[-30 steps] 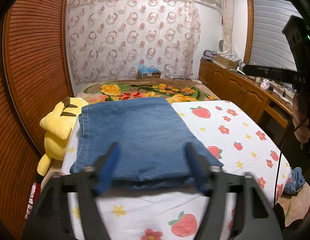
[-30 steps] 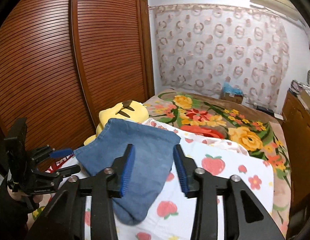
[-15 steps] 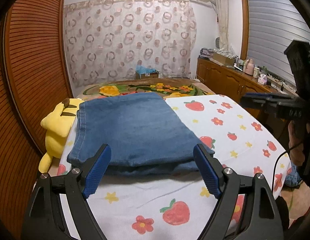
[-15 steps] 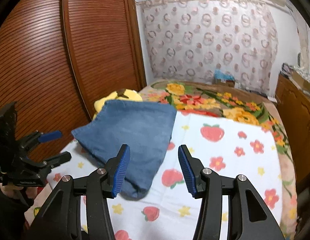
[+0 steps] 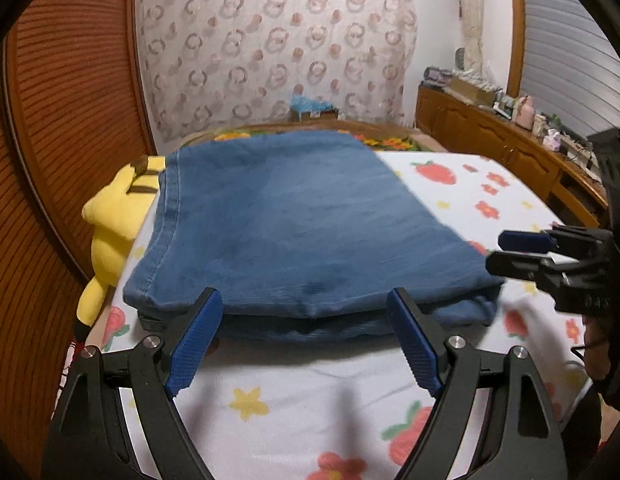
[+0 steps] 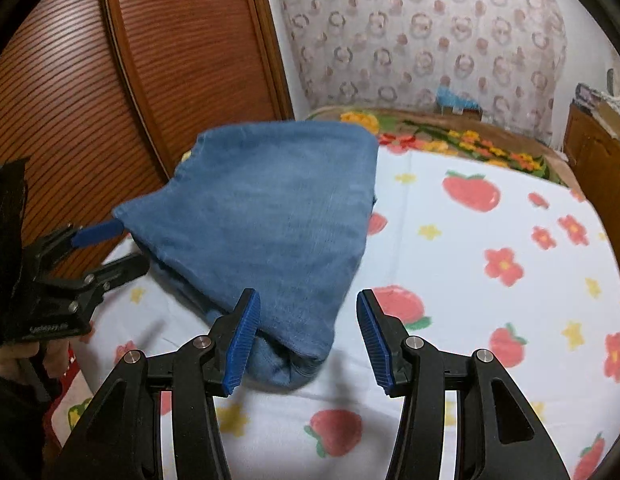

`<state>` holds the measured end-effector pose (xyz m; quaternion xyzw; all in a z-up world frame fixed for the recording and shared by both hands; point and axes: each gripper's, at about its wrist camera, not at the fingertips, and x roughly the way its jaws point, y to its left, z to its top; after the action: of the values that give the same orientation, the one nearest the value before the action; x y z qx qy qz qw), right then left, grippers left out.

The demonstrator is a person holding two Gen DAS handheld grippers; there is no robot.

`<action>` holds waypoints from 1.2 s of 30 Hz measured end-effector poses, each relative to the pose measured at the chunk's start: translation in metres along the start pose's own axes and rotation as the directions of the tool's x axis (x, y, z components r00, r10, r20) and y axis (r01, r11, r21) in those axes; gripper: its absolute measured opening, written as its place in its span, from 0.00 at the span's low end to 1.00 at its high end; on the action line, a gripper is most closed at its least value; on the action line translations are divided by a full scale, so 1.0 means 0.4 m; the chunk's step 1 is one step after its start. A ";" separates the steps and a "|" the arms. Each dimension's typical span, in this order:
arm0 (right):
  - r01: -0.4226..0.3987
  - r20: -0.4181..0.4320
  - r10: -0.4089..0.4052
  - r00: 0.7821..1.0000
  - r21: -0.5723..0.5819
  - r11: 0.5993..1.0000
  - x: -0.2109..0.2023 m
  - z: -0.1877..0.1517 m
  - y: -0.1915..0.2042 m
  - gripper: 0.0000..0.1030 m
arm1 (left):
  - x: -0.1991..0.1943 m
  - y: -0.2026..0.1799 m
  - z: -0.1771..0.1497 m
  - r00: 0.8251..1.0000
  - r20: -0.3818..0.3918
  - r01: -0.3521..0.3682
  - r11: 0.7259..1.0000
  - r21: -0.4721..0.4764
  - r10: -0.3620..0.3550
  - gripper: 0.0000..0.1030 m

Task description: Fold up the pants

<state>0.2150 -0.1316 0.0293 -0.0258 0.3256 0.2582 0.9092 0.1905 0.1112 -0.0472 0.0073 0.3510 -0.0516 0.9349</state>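
Observation:
The blue denim pants (image 5: pixel 294 224) lie folded in a flat stack on the strawberry-print sheet (image 5: pixel 294 396); they also show in the right wrist view (image 6: pixel 270 220). My left gripper (image 5: pixel 306 344) is open and empty, its fingers just short of the stack's near edge. My right gripper (image 6: pixel 308 340) is open and empty, straddling the stack's near corner without holding it. It also shows in the left wrist view (image 5: pixel 514 252) at the stack's right corner. The left gripper shows in the right wrist view (image 6: pixel 110 248) at the stack's left corner.
A yellow plush toy (image 5: pixel 118 216) lies left of the pants against the wooden slatted wardrobe doors (image 6: pixel 110 100). A floral blanket (image 6: pixel 450 136) covers the far end of the bed. A wooden cabinet (image 5: pixel 502 144) with clutter runs along the right wall.
Both grippers have dropped and moved closer to the folded pants. The left gripper's jaws have spread wider than one second ago.

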 end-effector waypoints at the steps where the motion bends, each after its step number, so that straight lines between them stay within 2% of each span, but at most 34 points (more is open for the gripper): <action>1: 0.000 -0.012 0.000 1.000 0.000 1.000 0.013 0.005 -0.004 0.51 | 0.010 0.004 -0.001 1.000 -0.007 -0.005 1.000 -0.003 0.005 0.82; 6: -0.002 -0.056 0.003 0.998 0.004 1.000 0.050 0.031 -0.019 0.51 | 0.061 0.018 -0.019 0.996 -0.075 -0.039 0.999 0.008 0.040 0.82; 10: -0.004 -0.063 0.005 0.998 0.017 1.000 0.060 0.045 -0.038 0.51 | 0.084 0.012 -0.039 0.992 -0.104 -0.064 0.997 0.033 0.067 0.82; 14: -0.006 -0.066 0.008 0.998 0.019 1.000 0.061 0.049 -0.048 0.51 | 0.103 0.018 -0.057 0.988 -0.138 -0.071 0.997 0.019 0.073 0.82; 23: -0.006 -0.085 0.007 0.996 0.014 1.000 0.078 0.021 -0.044 0.51 | 0.067 0.034 -0.063 0.994 -0.098 -0.043 0.999 -0.016 0.041 0.82; 30: 0.004 -0.071 -0.004 0.997 -0.004 1.000 0.078 -0.001 -0.031 0.51 | -0.003 0.028 -0.041 1.000 -0.017 0.006 0.999 -0.039 -0.006 0.82; 33: 0.013 -0.065 -0.014 0.998 -0.011 1.000 0.081 -0.017 -0.015 0.51 | -0.007 0.019 -0.025 1.000 0.006 0.007 1.000 -0.029 -0.007 0.82; 36: 0.017 -0.060 -0.018 0.998 -0.013 1.000 0.073 -0.023 -0.013 0.51 | 0.023 0.020 -0.012 1.000 -0.003 -0.020 0.999 -0.030 0.020 0.82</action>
<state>0.2313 -0.1250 0.0036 -0.0420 0.3508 0.2513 0.9011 0.1950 0.1185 -0.0571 -0.0031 0.3528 -0.0372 0.9349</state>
